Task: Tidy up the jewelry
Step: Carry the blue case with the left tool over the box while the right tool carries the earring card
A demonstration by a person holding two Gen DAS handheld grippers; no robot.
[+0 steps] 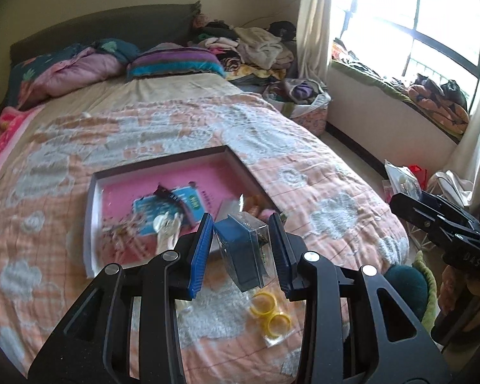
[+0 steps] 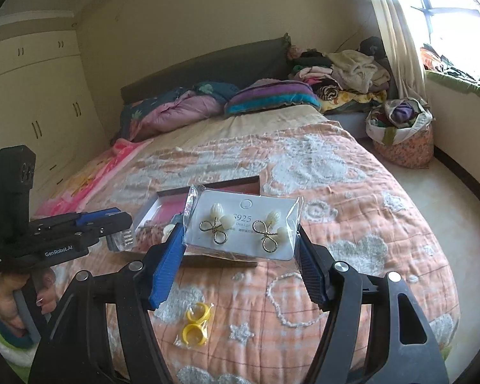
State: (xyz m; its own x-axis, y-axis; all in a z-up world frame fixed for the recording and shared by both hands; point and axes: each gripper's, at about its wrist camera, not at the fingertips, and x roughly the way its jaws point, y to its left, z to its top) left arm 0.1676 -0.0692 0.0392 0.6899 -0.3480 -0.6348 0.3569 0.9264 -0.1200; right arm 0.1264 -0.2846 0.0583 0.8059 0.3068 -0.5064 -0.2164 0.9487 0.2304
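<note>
Right wrist view: your right tongs (image 2: 240,252) hold a bagged earring card (image 2: 244,228) reading "S925", above the tray (image 2: 208,188) on the bed (image 2: 352,224). Your left tongs (image 1: 241,249), marked "GenRobot.AI", grip a small clear box (image 1: 241,249) near that tray.

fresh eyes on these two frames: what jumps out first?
The right gripper holds a bagged card of gold-and-white earrings up close to its camera. The left gripper pinches a small clear box with a blue insert. Behind both, a pink-lined tray of jewelry lies on the orange bedspread, with two yellow rings in a bag nearer the grippers.
</note>
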